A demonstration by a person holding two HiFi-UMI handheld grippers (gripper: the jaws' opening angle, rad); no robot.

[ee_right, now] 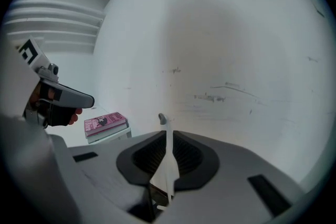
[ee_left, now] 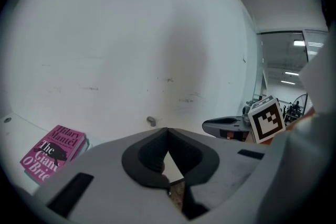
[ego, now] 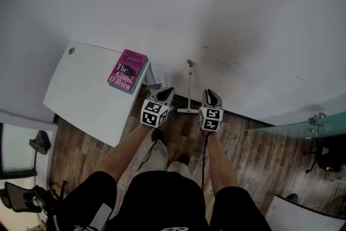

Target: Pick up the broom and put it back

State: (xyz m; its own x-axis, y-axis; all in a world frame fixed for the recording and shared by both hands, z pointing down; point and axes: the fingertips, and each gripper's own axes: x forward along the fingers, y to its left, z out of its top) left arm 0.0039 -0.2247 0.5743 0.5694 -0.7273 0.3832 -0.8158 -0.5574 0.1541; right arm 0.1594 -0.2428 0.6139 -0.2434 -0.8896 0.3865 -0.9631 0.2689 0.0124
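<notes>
The broom [ego: 189, 86], a thin white pole with a grey cap, stands upright against the white wall, its small head [ego: 187, 111] on the floor. It rises between my two grippers and neither touches it. My left gripper [ego: 155, 87] is just left of it, jaws shut with nothing in them [ee_left: 167, 131]. My right gripper [ego: 211, 93] is just right of it, its jaws a narrow slit apart [ee_right: 167, 134] and holding nothing. The broom's cap [ee_right: 162, 119] shows just past that slit and also shows ahead in the left gripper view [ee_left: 151, 121].
A white table [ego: 81, 89] stands at the left against the wall with a pink book [ego: 128, 71] on its corner. Wooden floor [ego: 259, 159] lies below. A glass panel [ego: 292, 127] is at the right and an office chair [ego: 21, 192] at the lower left.
</notes>
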